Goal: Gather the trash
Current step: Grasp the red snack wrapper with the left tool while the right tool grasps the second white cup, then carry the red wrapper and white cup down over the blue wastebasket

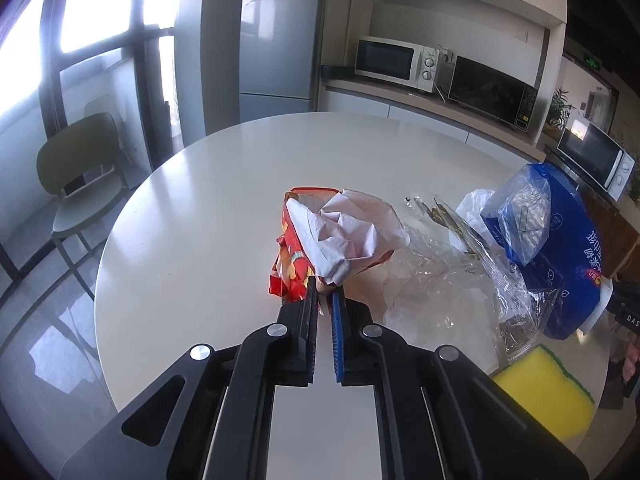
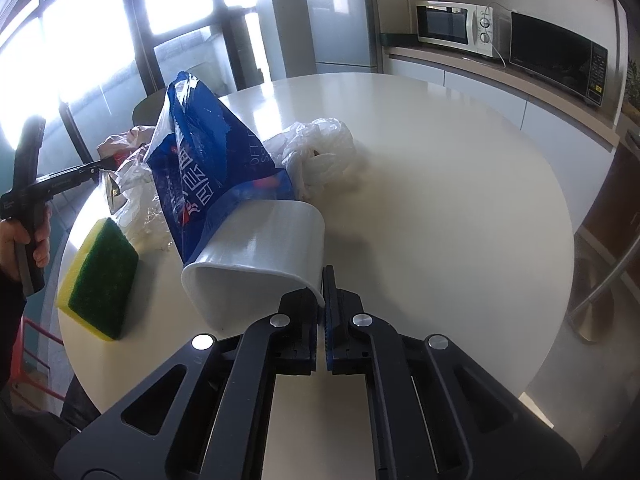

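Right gripper [image 2: 323,280] pinching bin [image 2: 256,256], round table [image 2: 440,184]

Crumpled wrappers [image 1: 340,236], tipped white bin [image 2: 260,252]

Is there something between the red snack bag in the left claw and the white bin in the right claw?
Yes. Crumpled clear plastic and the blue bag, which sticks out of the white bin, lie between the red snack bag and it.

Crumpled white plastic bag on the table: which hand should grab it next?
Neither is free. The left gripper is shut on the red wrapper bundle; the right gripper pinches the white bin rim. Once freed, probably right: the plastic bag lies just beyond it.
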Motion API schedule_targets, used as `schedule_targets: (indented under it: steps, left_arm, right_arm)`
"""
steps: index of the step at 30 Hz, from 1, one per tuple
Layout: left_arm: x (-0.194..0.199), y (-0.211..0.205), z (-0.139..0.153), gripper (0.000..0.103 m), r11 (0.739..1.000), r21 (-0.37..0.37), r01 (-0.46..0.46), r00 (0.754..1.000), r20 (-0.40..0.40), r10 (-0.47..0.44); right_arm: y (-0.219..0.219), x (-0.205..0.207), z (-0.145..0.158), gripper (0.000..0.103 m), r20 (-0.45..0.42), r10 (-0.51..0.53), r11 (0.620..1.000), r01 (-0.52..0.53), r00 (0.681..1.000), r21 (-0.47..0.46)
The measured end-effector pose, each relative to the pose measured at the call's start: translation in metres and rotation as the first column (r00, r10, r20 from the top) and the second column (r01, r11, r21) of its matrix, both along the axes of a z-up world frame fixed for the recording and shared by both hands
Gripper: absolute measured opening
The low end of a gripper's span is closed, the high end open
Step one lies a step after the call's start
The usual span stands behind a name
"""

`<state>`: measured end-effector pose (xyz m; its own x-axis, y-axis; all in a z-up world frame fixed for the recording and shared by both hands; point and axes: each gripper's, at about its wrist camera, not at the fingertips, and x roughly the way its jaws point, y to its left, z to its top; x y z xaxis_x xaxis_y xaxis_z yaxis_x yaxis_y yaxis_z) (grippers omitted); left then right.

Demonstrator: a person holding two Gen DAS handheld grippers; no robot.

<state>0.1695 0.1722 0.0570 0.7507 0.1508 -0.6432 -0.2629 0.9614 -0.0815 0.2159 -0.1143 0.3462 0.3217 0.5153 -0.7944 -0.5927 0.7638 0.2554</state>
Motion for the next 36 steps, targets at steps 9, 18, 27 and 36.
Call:
schedule_targets:
  steps: [9, 18, 27, 36]
  left_arm:
    - [-0.017, -0.001, 0.014, 0.005, 1.0, 0.004, -0.001, 0.999, 0.046, 0.001]
    - [-0.049, -0.004, 0.03, 0.005, 1.0, -0.011, 0.013, 0.995, 0.095, -0.012]
    - [-0.092, -0.012, 0.035, 0.005, 0.999, -0.028, 0.036, 0.991, 0.126, -0.032]
    - [-0.14, -0.035, 0.033, 0.005, 0.994, -0.037, 0.099, 0.987, 0.135, -0.093]
  right_arm:
    - [-0.012, -0.011, 0.021, 0.002, 0.036, -0.042, 0.999, 0.041, 0.998, 0.018]
    - [-0.023, -0.034, 0.052, 0.002, 0.068, -0.056, 0.998, 0.054, 0.996, 0.034]
    - [-0.028, -0.07, 0.08, 0.002, 0.069, -0.06, 0.996, 0.056, 0.996, 0.068]
    - [-0.023, -0.118, 0.101, 0.002, 0.037, -0.014, 0.993, 0.01, 0.999, 0.118]
